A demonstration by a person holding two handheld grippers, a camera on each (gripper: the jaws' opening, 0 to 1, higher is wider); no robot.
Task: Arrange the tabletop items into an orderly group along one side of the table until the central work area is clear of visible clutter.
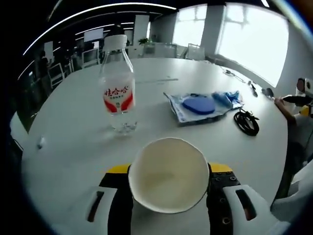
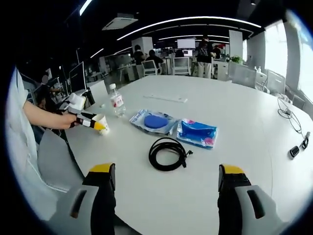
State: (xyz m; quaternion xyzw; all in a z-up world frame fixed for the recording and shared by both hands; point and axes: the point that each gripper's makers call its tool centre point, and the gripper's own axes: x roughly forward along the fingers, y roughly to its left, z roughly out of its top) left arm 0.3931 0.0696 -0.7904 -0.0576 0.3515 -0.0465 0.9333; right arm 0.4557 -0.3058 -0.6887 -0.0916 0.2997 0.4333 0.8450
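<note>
A white paper cup sits between the jaws of my left gripper, which is shut on its sides just above the round white table. Behind the cup stands a clear water bottle with a red label. Further right lie a blue packet and a coiled black cable. My right gripper is open and holds nothing, its jaws wide apart at the near table edge. Ahead of it lie the cable, two blue packets, the bottle and the held cup.
A thin white strip lies across the far middle of the table. Another cable and a small dark plug rest at the right edge. A person's forearm reaches in from the left. Chairs and desks stand beyond the table.
</note>
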